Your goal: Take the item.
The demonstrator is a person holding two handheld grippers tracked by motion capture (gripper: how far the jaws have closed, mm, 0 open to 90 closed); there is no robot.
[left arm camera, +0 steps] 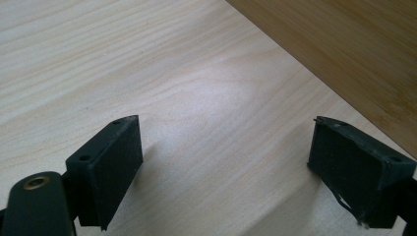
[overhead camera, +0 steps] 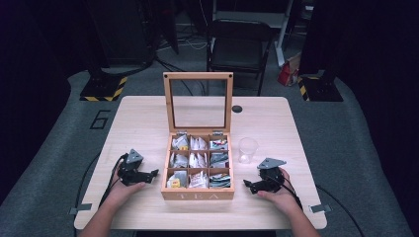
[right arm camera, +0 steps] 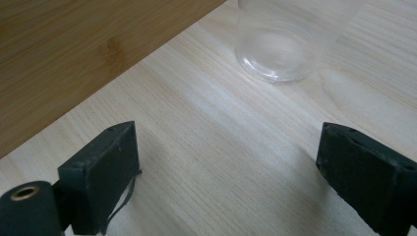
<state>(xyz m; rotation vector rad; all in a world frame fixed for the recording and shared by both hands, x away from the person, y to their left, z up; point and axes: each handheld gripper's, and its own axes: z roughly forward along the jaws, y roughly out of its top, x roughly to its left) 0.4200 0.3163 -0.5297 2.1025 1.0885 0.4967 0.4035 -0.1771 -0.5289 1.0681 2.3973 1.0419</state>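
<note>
High view: tea box (overhead camera: 198, 193) sits at centre of the surface (overhead camera: 148, 118), lid (overhead camera: 198, 101) standing upright at its far edge, glass pane facing the camera. Nine compartments, three by three, all holding tea bags (overhead camera: 198, 159). The front wall reads "TEA".

Cup (overhead camera: 247, 150), clear plastic, upright, just right of the box, not touching it. A bare strip of wood shows between cup and box wall.

Left tongs (overhead camera: 152, 174): lower left of centre, resting on the surface, tips pointing right toward the box's left wall and stopping just short of it. Left gripper view: jaws wide apart, nothing between them, bare wood under them; the box wall (left arm camera: 344, 54) runs across the upper right corner.

Right tongs (overhead camera: 248, 184): lower right of centre, tips pointing left toward the box's right wall, near it but apart. Right gripper view: jaws wide apart, nothing between; box wall (right arm camera: 74, 54) in the upper left, cup base (right arm camera: 282, 51) at top centre, ahead of the jaws and clear of both.

Open room: wide bare wood left of the box and along the far edge beside the lid; a narrower band at the near edge, where both hands (overhead camera: 126, 190) rest. A small dark disc (overhead camera: 237, 108) lies near the far edge, right of the lid.
</note>
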